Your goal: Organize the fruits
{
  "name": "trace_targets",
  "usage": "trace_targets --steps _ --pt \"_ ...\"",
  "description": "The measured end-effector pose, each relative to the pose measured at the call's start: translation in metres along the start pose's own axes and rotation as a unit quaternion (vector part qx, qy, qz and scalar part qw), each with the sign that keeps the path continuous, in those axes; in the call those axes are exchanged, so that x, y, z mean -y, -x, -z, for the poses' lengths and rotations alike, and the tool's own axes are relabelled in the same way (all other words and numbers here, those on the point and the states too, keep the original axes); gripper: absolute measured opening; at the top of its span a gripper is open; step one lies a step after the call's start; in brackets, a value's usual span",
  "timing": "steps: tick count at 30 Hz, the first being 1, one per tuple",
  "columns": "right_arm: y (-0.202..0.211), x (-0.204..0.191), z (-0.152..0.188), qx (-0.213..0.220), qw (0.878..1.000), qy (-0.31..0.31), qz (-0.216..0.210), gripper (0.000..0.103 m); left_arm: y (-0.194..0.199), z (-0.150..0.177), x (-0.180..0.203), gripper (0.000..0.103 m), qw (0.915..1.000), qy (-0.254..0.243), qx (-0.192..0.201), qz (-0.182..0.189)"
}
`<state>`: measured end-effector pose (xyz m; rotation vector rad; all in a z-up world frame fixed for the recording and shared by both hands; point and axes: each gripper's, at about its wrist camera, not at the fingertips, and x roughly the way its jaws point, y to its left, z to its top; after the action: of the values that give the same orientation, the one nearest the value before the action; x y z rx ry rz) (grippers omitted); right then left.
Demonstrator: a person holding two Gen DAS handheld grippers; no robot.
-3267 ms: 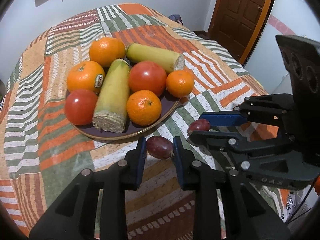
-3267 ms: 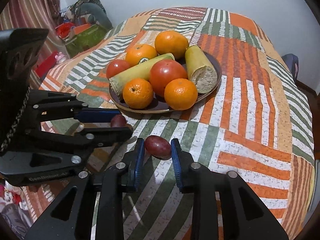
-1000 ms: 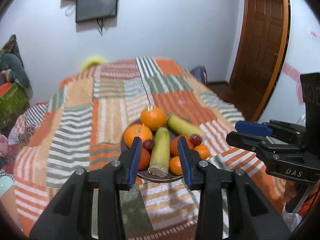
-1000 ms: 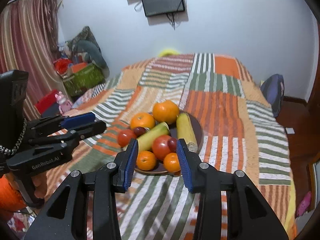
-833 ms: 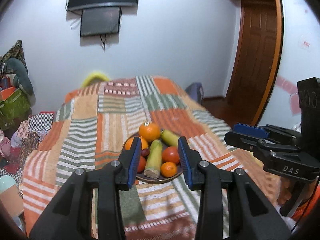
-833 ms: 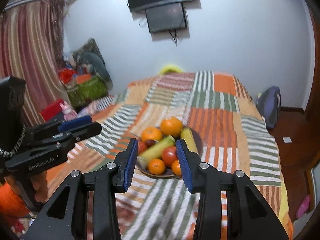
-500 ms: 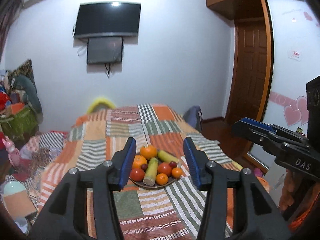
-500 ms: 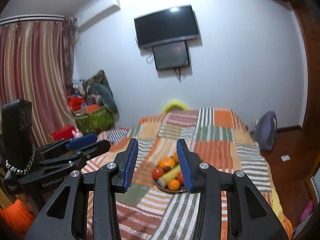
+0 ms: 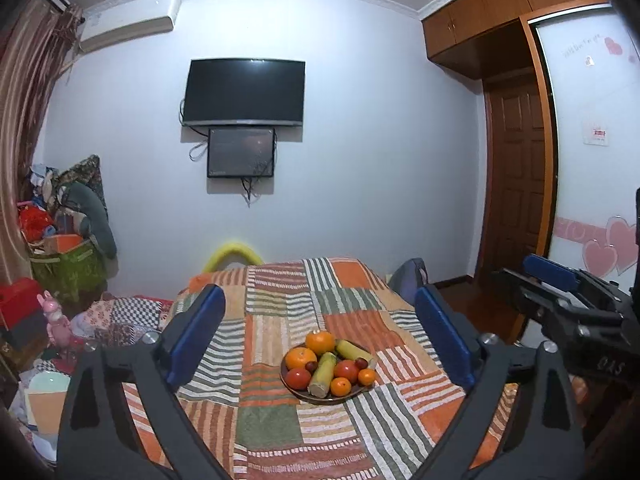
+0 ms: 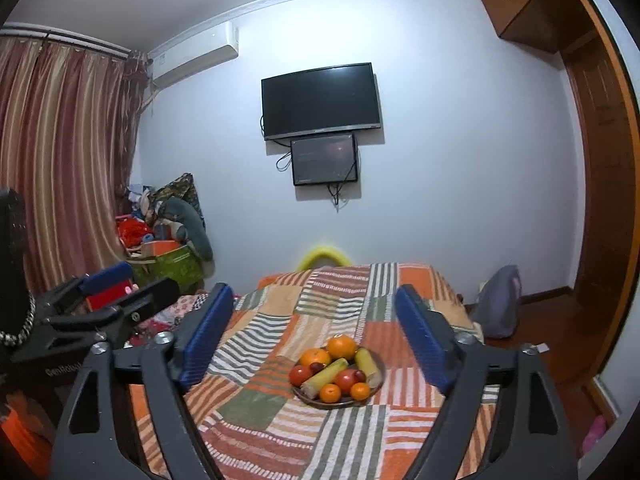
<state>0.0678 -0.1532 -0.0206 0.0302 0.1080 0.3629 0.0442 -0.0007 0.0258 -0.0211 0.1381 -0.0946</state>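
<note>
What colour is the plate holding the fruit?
Dark brown; the plate shows best in the left wrist view.

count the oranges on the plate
4 on the plate: a large orange at the back, another at back left, a small one at the front, another small one at front right. More could be hidden behind the pile.

plate: mostly covered by fruit, only near rim visible
small dark fruits: too small to identify
right gripper: cut off by left wrist view's right edge
bed: near end cut off below
</note>
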Motion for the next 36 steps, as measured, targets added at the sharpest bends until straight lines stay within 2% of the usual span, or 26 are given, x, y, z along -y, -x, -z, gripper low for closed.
trace_targets --steps 1,3,6,36 --pt "0.002 -0.001 0.000 0.003 1.000 -0.001 0.004 0.089 0.001 0.000 0.001 0.102 1.0000 -0.002 0.001 -0.002" --pt "0.004 -0.001 0.000 0.008 1.000 -0.006 0.011 0.103 0.005 0.001 0.001 0.103 1.0000 -0.003 0.004 -0.007" --pt "0.010 -0.001 0.002 0.019 1.000 -0.010 0.023 0.103 0.007 0.001 0.004 0.103 0.9999 -0.009 0.005 -0.007" --pt "0.028 -0.010 0.004 0.029 0.999 0.011 0.042 0.103 0.010 0.004 -0.003 0.103 0.9999 0.011 0.001 0.002"
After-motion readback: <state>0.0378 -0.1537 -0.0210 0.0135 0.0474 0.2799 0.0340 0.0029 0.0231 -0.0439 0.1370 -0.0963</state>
